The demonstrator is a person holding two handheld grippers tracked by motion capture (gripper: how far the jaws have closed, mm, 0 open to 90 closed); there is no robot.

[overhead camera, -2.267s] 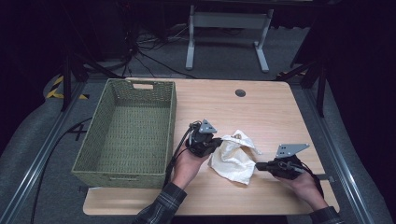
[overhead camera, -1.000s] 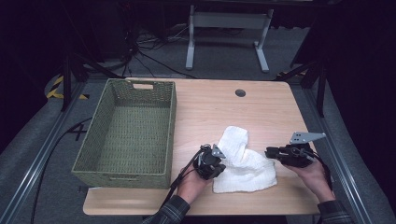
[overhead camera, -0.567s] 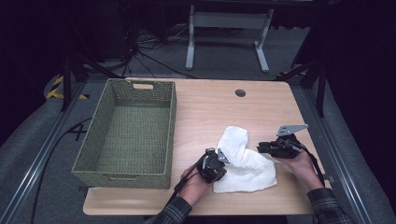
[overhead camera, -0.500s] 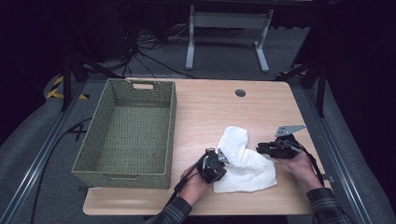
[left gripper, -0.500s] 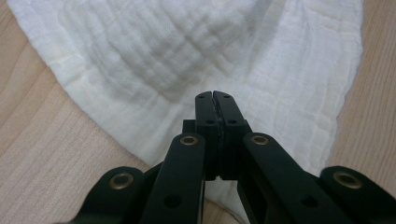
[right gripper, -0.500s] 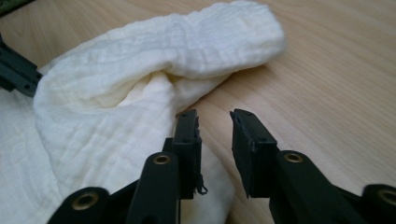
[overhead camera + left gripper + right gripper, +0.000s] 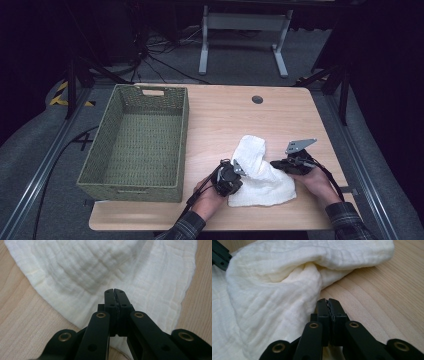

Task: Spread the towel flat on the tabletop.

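A white muslin cloth (image 7: 260,175) lies rumpled near the table's front edge, between my two hands. My left gripper (image 7: 240,172) rests at its left side, its jaws shut with their tips (image 7: 114,291) over the flat cloth (image 7: 100,265); no fabric shows between the tips. At the cloth's right edge my right gripper (image 7: 274,164) sits low, and its jaws have just been closing. They now meet (image 7: 327,301) beside a raised fold of the cloth (image 7: 274,290), which touches their left side, and none of it shows between them.
A green woven basket (image 7: 185,135), empty, stands on the left half of the wooden table (image 7: 225,115). A round cable hole (image 7: 257,99) is at the back. The left gripper's black tip (image 7: 219,255) appears at the top left of the right gripper view.
My right hand has come in leftward and down to the cloth's right edge, and its jaws have closed. Earlier the cloth was bunched; now it lies spread. The left hand stayed put over the last second.
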